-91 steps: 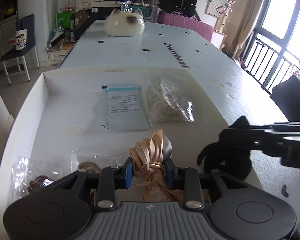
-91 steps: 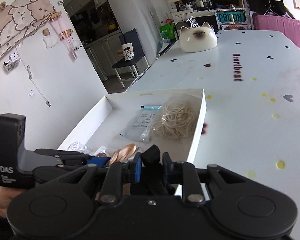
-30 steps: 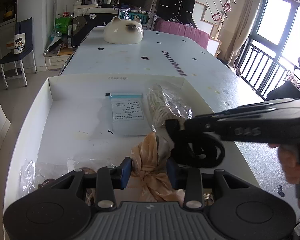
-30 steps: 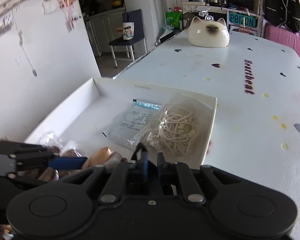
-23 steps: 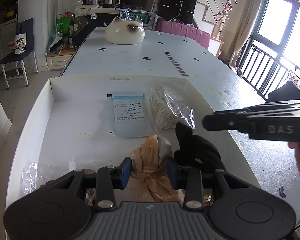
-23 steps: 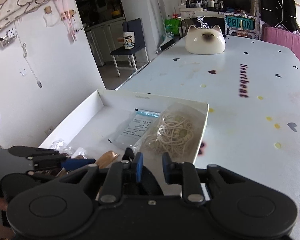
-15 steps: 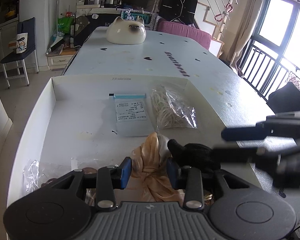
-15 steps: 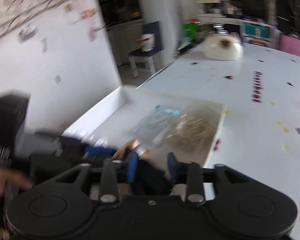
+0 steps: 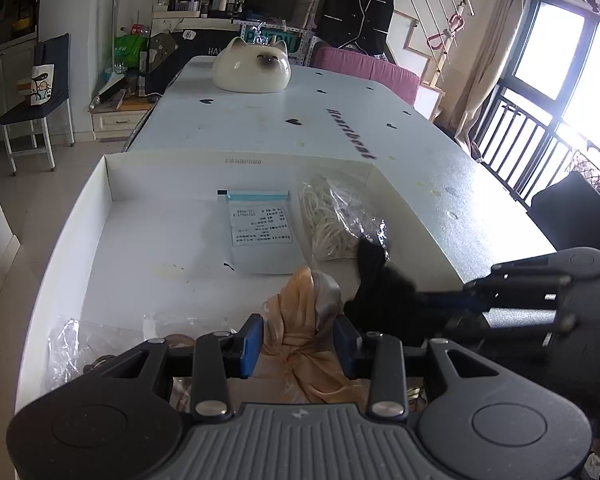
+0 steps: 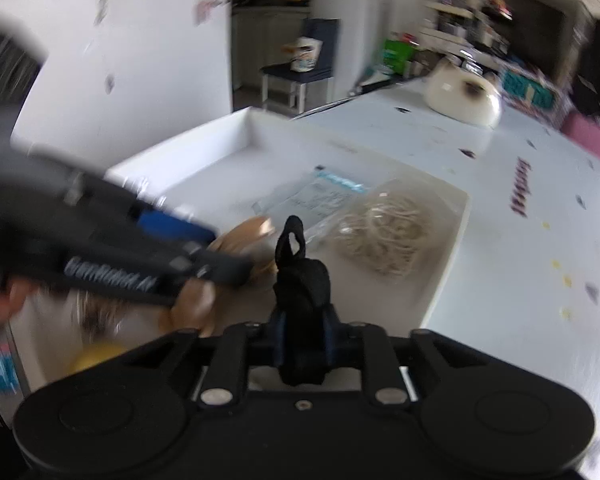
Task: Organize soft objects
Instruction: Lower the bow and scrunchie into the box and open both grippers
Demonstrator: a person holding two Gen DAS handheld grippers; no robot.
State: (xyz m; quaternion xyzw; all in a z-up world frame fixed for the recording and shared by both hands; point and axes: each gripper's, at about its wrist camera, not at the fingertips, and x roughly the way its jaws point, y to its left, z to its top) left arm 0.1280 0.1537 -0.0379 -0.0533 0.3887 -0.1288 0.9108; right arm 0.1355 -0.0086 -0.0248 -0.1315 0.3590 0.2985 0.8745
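Closing on a black fabric bundle (image 10: 302, 280), the right gripper (image 10: 303, 340) has the cloth wedged between its pads. Beside it the left gripper (image 9: 298, 340) stands partly spread around a knotted peach cloth (image 9: 306, 320); whether its pads press it I cannot tell. Both hover over the near end of a shallow white tray (image 9: 104, 216), close to its right wall. Beyond lie a labelled pouch (image 9: 260, 236) and a bag of pale cord (image 9: 332, 220); the tray's left half is bare.
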